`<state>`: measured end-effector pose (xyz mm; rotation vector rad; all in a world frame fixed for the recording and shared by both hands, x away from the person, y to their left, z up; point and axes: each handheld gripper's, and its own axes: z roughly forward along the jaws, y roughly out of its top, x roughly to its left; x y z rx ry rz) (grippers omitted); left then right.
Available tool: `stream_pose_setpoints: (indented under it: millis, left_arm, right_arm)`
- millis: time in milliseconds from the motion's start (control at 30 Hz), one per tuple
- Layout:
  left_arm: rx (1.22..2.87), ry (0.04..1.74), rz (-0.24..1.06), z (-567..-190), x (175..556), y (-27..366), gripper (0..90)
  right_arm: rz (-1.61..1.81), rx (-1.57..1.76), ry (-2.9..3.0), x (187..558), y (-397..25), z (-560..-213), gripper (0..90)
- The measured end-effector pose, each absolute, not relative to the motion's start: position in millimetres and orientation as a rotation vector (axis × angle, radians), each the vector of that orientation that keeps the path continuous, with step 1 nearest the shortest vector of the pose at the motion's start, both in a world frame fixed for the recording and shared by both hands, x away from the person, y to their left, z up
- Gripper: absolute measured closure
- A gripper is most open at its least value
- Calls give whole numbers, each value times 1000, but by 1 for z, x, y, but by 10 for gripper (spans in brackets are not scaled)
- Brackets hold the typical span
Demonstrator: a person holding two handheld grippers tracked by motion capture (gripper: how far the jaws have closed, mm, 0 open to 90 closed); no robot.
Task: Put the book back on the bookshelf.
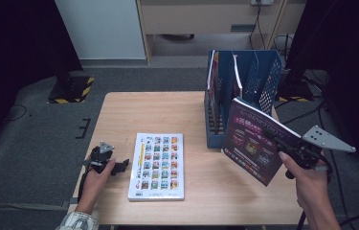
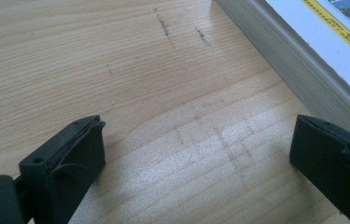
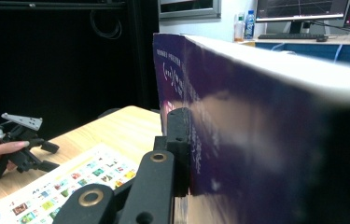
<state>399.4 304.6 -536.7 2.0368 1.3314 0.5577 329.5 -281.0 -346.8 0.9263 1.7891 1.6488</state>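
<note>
A thick purple book (image 1: pixel 254 142) hangs tilted above the table's right side, just in front of the blue file rack (image 1: pixel 246 81). My right gripper (image 1: pixel 282 143) is shut on its edge; in the right gripper view one black jaw presses the purple cover (image 3: pixel 238 140). A white book with a grid of small pictures (image 1: pixel 158 165) lies flat in the middle of the table. My left gripper (image 1: pixel 122 165) rests on the table just left of it, open, with bare wood between its jaws (image 2: pixel 196 154) and the white book's page edge (image 2: pixel 275 51) to the right.
The blue rack holds a few upright books (image 1: pixel 212 72) in its left slots. The wooden table (image 1: pixel 134 110) has bare wood at the back left. Grey carpet, a stand base with hazard stripes (image 1: pixel 69 91) and cables (image 1: pixel 306 110) surround the table.
</note>
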Motion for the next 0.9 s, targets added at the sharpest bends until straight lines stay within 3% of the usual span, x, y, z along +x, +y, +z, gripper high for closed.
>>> stream_pose_setpoints:
  millis: [900]
  left_arm:
    - [2038,1331,557,-537,400,305,22]
  right_arm:
    - [1599,931,1778,341,-285,-301,839]
